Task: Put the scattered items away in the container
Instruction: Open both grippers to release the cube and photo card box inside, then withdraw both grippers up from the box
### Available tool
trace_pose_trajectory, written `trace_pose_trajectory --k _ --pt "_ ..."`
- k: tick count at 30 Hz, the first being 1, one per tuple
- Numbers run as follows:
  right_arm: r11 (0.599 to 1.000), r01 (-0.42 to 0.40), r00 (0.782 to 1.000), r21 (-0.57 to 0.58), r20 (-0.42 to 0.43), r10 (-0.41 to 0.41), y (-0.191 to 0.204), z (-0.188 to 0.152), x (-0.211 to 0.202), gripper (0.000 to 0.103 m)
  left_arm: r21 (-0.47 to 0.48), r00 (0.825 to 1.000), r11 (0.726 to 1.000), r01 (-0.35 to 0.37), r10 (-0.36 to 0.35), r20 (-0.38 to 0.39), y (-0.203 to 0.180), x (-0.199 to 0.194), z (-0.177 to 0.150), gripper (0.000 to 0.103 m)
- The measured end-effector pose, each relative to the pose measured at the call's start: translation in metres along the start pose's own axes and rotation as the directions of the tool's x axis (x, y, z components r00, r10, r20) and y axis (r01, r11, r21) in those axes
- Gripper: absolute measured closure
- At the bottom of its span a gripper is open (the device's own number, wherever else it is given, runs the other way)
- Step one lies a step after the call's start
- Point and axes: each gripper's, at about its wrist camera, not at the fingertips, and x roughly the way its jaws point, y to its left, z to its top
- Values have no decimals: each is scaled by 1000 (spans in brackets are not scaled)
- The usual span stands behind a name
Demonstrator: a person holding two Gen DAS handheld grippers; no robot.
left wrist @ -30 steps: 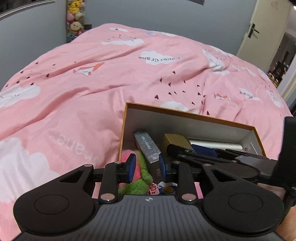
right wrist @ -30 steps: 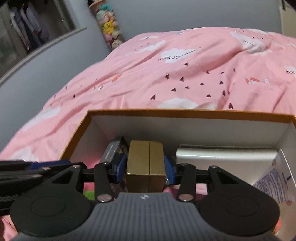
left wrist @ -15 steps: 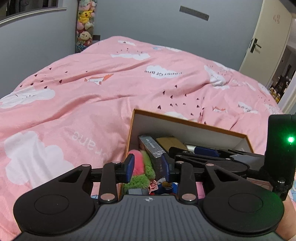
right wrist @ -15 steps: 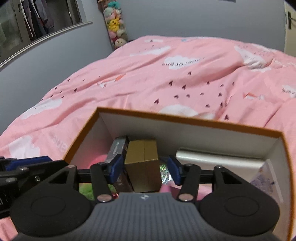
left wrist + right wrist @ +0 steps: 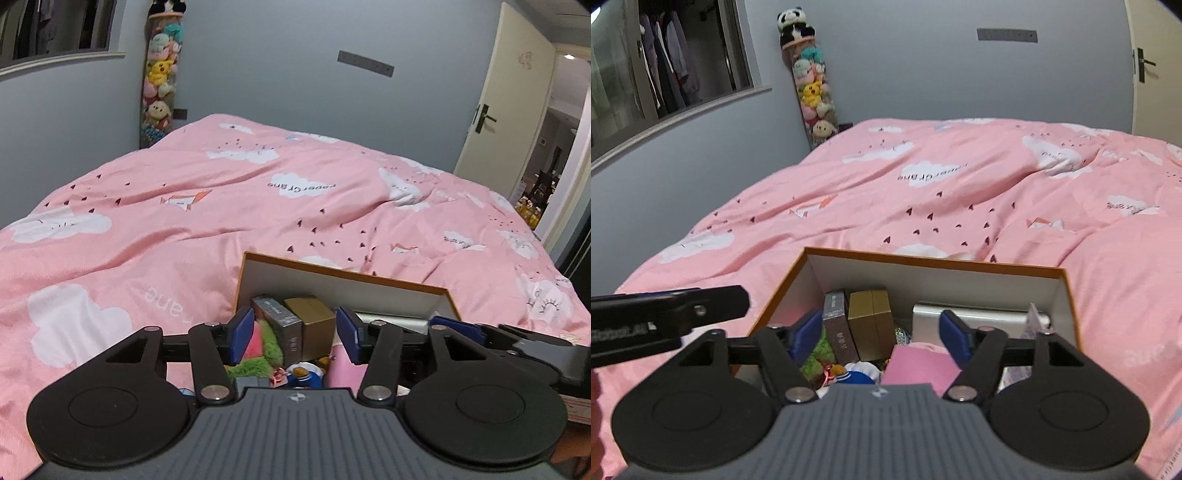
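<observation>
An orange-rimmed white box (image 5: 332, 282) (image 5: 923, 277) sits on the pink duvet. It holds a dark grey carton (image 5: 279, 321) (image 5: 838, 328), a gold carton (image 5: 312, 317) (image 5: 870, 314), a pink-and-green plush (image 5: 264, 345), a silver item (image 5: 979, 314) and a pink item (image 5: 919, 363). My left gripper (image 5: 294, 332) hovers over the box's near end. Its jaws are opening and the pads touch nothing. My right gripper (image 5: 881, 332) hangs beside it, jaws also opening, clear of the gold carton.
The pink cloud-print duvet (image 5: 184, 229) spreads around the box on all sides. A tall net of soft toys (image 5: 159, 85) hangs in the far left corner. A door (image 5: 506, 110) stands ajar at the right. One of the left gripper's fingers (image 5: 701, 306) crosses the right wrist view.
Both grippers widened their jaws and drew up and back from the box. The right let go of the gold carton, and the left came off the dark grey carton; both now stand in the box.
</observation>
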Motion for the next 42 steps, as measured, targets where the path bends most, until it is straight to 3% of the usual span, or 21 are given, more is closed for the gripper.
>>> trace_pose_trajectory --k 5,9,14,18,25,32,42 --pt "999 11 999 31 50 -13 -3 -8 -32 27 1 999 1000 12 -12 36 -6 -18 -5 40" --pt "999 32 996 35 84 -35 -4 -17 -53 25 -5 998 999 36 -36 58 -11 -29 -12 26" --pt "993 118 986 18 115 -119 -5 -33 -66 19 -10 996 999 52 -51 72 -14 -33 -26 20" --pt "985 169 978 32 119 -171 -11 -49 -65 15 23 992 1000 -5 2 130 -20 -29 -41 20" --pt "972 213 969 99 106 -223 -25 -67 -55 15 69 991 996 -49 40 126 -25 -15 -56 20" --pt "973 202 977 116 46 -208 -28 -80 -41 15 50 996 997 -57 54 68 -21 5 -66 20" --pt "969 230 971 92 50 -235 -28 -91 -26 12 107 993 987 -118 114 42 -24 24 -72 20"
